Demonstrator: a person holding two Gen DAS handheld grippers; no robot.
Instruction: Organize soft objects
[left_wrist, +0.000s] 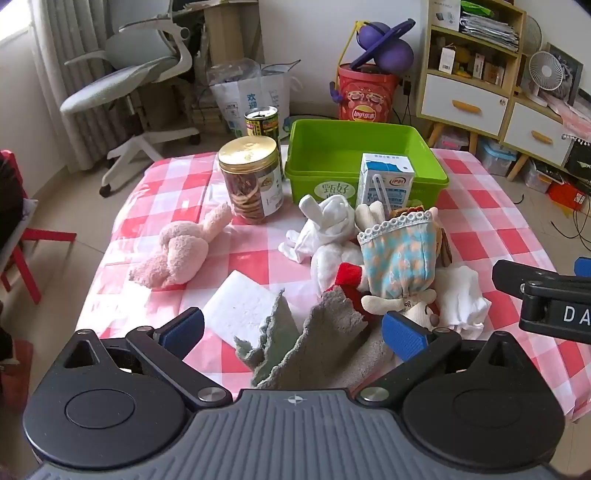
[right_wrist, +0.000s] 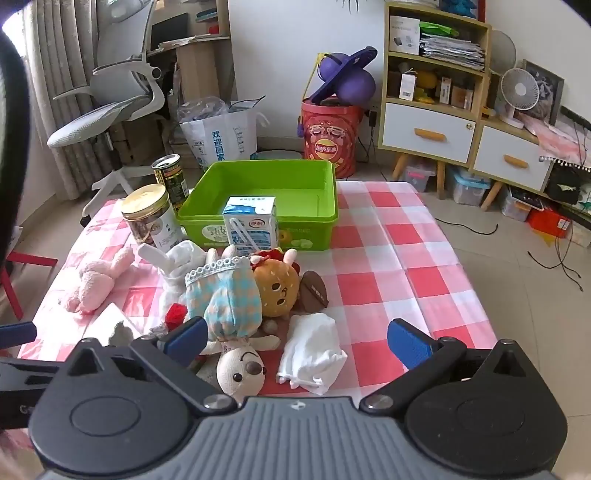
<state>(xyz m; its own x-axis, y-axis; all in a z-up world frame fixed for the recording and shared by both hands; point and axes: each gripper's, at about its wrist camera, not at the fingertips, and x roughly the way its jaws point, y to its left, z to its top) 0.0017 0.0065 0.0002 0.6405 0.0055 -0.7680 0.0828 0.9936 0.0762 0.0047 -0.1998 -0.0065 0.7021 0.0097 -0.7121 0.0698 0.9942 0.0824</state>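
Soft things lie heaped on the checked table: a doll in a blue checked dress (left_wrist: 400, 254) (right_wrist: 225, 295), a pink plush (left_wrist: 177, 251) (right_wrist: 96, 284), a burger plush (right_wrist: 279, 288), a white glove (left_wrist: 328, 225), a white cloth (right_wrist: 314, 350) (left_wrist: 461, 299) and a grey cloth (left_wrist: 314, 339). An empty green bin (left_wrist: 362, 155) (right_wrist: 266, 184) stands behind the heap. My left gripper (left_wrist: 293, 332) is open, low over the grey cloth. My right gripper (right_wrist: 297, 339) is open above the doll's head and the white cloth. Neither holds anything.
A milk carton (left_wrist: 386, 181) (right_wrist: 253, 221) stands in front of the bin. A cookie jar (left_wrist: 253, 177) (right_wrist: 151, 218) and a tin can (left_wrist: 262, 123) (right_wrist: 171, 177) stand left of it. A white foam block (left_wrist: 240, 306) lies by the grey cloth. An office chair, shelves and a red bucket stand beyond the table.
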